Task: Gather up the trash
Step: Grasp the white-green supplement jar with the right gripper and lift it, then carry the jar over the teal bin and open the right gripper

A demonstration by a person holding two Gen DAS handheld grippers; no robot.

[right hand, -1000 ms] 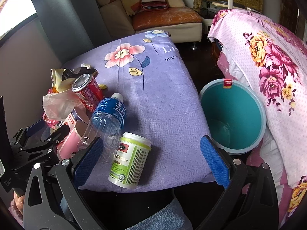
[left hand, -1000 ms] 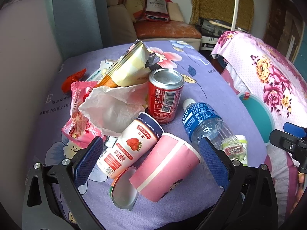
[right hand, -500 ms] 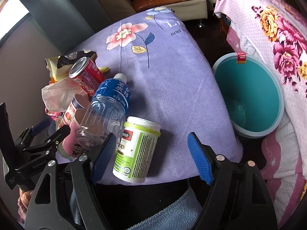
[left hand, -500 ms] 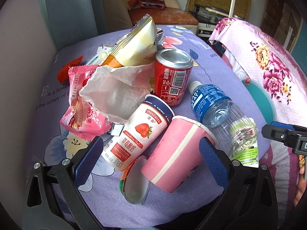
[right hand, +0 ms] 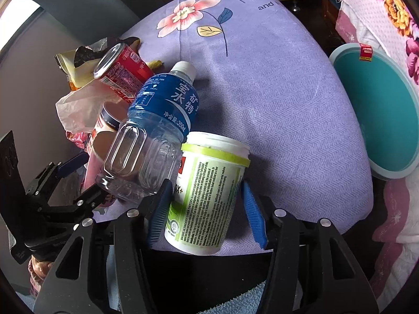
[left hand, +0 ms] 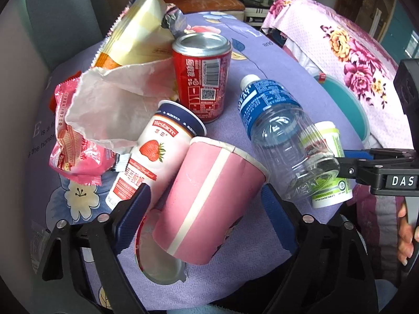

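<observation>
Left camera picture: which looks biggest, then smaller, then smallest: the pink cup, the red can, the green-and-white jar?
1. pink cup, though it lies nearest the camera, which swells it.
2. red can.
3. green-and-white jar, partly hidden behind the clear bottle.

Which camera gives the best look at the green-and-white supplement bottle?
The right wrist view: the supplement bottle lies close between the right gripper jaws, its label legible. In the left wrist view it is largely behind the clear water bottle.

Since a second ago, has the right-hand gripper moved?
Yes. The right gripper has come down toward the purple cloth, its closing jaws now straddling the green tub.
</observation>
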